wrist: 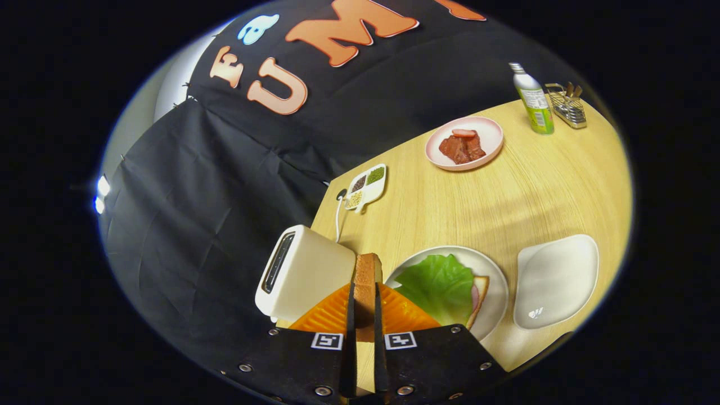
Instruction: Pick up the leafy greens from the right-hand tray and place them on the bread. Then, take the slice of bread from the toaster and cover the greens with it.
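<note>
A slice of bread (pixel 367 281) stands on edge between my two fingers, and my gripper (pixel 364 306) is shut on it. The slice is held in the air between the white toaster (pixel 304 273) on one side and a round plate (pixel 496 281) on the other. On that plate a green lettuce leaf (pixel 441 287) lies over a slice of ham and the lower bread slice (pixel 479 289), whose crust shows past the leaf. The toaster's slot (pixel 278 263) looks dark and vacant.
A pale, bare tray (pixel 557 281) lies beside the round plate. Farther off on the wooden table stand a pink plate of meat (pixel 464 143), a small divided dish of seeds (pixel 367 185), a green bottle (pixel 534 101) and a wire rack (pixel 569 107). The toaster's cord (pixel 338 214) trails behind it.
</note>
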`<state>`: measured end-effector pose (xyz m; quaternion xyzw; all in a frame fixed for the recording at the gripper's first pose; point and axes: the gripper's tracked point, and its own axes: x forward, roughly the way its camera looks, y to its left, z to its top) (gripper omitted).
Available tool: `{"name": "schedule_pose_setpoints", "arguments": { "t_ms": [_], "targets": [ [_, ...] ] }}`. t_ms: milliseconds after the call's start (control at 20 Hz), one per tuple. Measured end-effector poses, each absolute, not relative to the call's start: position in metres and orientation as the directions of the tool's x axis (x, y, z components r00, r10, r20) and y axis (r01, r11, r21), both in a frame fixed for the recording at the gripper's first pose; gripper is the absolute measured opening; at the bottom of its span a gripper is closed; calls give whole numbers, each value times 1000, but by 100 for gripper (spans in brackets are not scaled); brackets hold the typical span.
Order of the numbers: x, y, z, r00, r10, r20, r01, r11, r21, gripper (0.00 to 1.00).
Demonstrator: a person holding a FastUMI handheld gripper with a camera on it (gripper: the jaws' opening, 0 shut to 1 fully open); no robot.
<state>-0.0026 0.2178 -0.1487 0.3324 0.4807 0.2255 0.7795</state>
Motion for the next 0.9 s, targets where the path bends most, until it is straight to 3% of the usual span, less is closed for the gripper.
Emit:
{"name": "schedule_pose_setpoints", "arguments": {
  "t_ms": [500, 900],
  "targets": [
    [-11, 195, -212, 442, 660, -607, 113, 630, 768, 13],
    [-17, 181, -227, 490, 594, -638, 44, 714, 699, 14]
  ]
}}
